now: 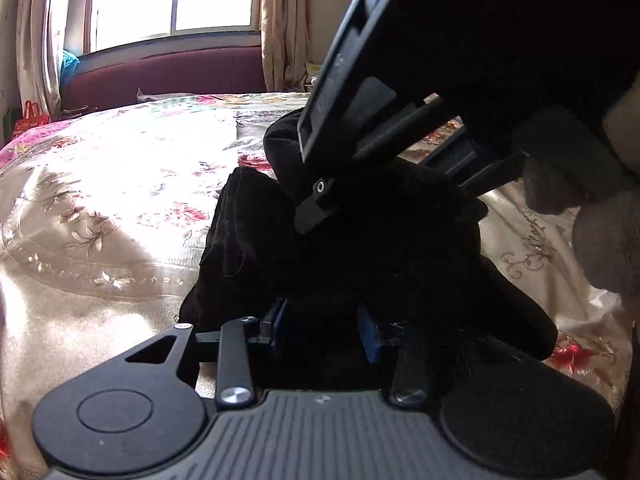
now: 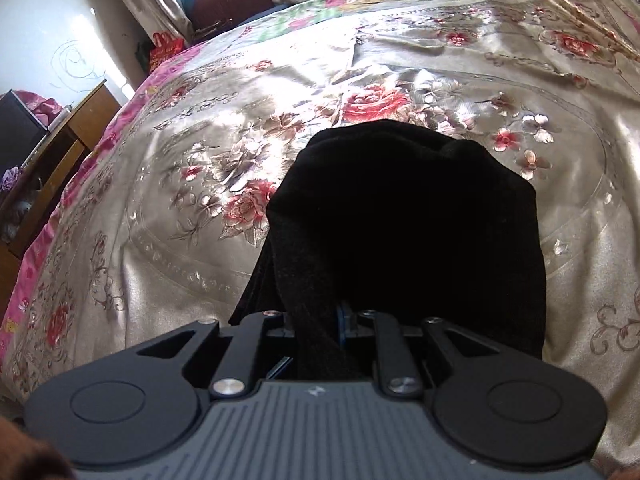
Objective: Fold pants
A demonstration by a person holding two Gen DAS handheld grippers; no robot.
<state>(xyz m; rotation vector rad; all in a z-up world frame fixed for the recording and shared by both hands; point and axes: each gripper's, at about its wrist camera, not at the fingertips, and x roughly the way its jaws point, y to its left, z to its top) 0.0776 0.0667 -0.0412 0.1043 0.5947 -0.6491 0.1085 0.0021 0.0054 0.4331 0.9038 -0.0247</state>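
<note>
There is one pair of black pants point(image 2: 404, 216), two grippers and one bed with a floral satin bedspread point(image 2: 180, 208). The pants lie bunched on the bedspread, near its middle, in one dark heap of several layers. In the right wrist view the long axis of this heap runs from the camera away toward the far side of the bed, and its rounded folded end points to that far side. The right gripper point(image 2: 320, 320) has its jaws nearly together and pinches a strip of the black cloth between them. In the left wrist view the left gripper point(image 1: 324, 324) stands partly open, with a thick fold of the pants between its blue pads; the cloth is so dark there that I cannot tell if the pads really press on it. The right gripper point(image 1: 316, 212) comes down from the upper right onto the same heap, and gloved fingers point(image 1: 560, 176) hold its handle
</note>
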